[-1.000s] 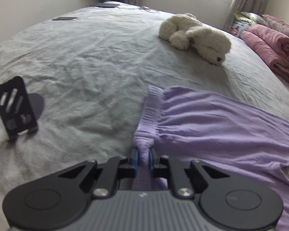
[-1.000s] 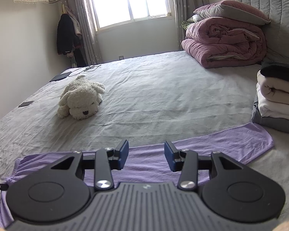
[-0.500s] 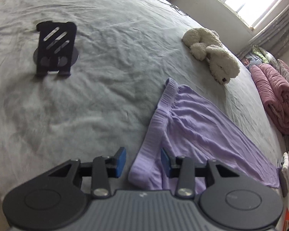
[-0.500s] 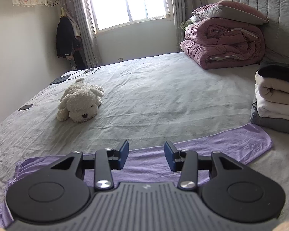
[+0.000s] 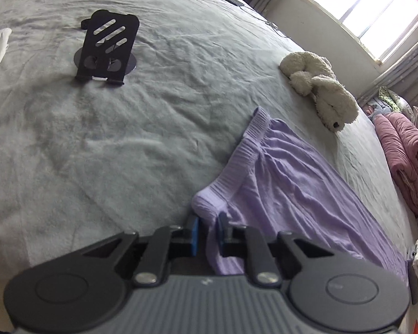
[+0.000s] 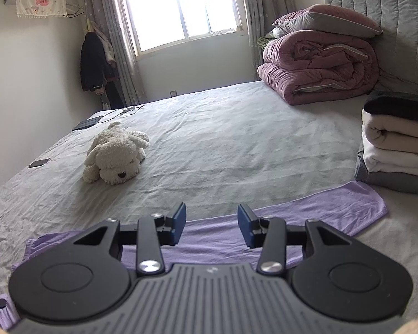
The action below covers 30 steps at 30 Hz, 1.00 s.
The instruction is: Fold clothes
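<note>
Lilac ribbed-waistband knit trousers (image 5: pixel 287 183): spread flat on the grey bed (image 5: pixel 125 144). Left gripper (image 5: pixel 208 232) fingers, just closing, pinch the waistband corner. Right gripper (image 6: pixel 211 224) half open, empty, above the leg. Advice: lift evenly, keep the pinch firm.

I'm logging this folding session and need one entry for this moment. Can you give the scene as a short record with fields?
surface: bed with grey sheet
garment: purple trousers, spread flat
left gripper: jaws just closed, pinching the waistband corner
right gripper: open above the trousers, holding nothing
nearby: plush dog, black stand, folded stack
</note>
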{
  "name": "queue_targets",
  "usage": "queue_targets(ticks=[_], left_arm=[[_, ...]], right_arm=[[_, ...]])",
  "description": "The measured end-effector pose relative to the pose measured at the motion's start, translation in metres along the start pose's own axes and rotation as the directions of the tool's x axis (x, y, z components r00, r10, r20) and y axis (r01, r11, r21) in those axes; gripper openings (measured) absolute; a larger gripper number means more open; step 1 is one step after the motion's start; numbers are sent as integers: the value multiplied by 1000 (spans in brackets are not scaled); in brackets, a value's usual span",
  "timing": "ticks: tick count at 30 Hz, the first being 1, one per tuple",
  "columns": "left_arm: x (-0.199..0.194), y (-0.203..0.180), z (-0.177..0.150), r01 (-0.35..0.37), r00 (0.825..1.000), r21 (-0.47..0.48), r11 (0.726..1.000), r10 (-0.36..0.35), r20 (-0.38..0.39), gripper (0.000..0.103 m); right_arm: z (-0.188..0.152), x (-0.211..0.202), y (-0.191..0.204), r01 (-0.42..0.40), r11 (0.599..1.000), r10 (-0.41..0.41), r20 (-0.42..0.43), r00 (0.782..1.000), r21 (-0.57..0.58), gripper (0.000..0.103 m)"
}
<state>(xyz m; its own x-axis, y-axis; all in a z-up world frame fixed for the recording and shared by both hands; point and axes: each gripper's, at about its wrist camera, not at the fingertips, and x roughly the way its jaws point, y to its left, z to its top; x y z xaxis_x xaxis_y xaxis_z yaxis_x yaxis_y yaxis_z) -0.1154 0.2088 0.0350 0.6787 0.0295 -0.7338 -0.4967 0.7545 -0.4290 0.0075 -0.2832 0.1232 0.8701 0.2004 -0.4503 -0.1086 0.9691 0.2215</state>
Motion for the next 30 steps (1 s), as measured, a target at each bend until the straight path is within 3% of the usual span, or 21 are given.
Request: queue_targets(ticks=[7,10,13,15,21,27,30], left_arm=[[-17,2,-6,-75,994,78,994,68,88,8],[-11,2,-6,-89,993,66,994,83,85,8],[-6,1,-4,-83,994,55,995,79,77,11],[-5,3,-5,-69,996,45,997,66,61,24],[-7,9,-3,-28,999,7,1000,28,38,27],[-3,12,-2,-17,1000,-2,1000,17,19,27],[-2,14,1,-6,1000,-12,1000,6,12,27]], right_arm=[[1,-3,-10,5,1000,-5,2,1000,16,45],[0,-3,-12,8,1000,-8,-3,1000,18,45],[-2,-4,-12,8,1000,-8,-8,1000,14,45],[-2,-5,-13,9,1000,-9,-9,1000,8,45],[-2,-17,-29,41,999,-41,3,999,31,52],[-10,-48,-78,134,985,-135,4,991,105,55],[-28,-85,-124,238,943,-247,10,969,234,56]])
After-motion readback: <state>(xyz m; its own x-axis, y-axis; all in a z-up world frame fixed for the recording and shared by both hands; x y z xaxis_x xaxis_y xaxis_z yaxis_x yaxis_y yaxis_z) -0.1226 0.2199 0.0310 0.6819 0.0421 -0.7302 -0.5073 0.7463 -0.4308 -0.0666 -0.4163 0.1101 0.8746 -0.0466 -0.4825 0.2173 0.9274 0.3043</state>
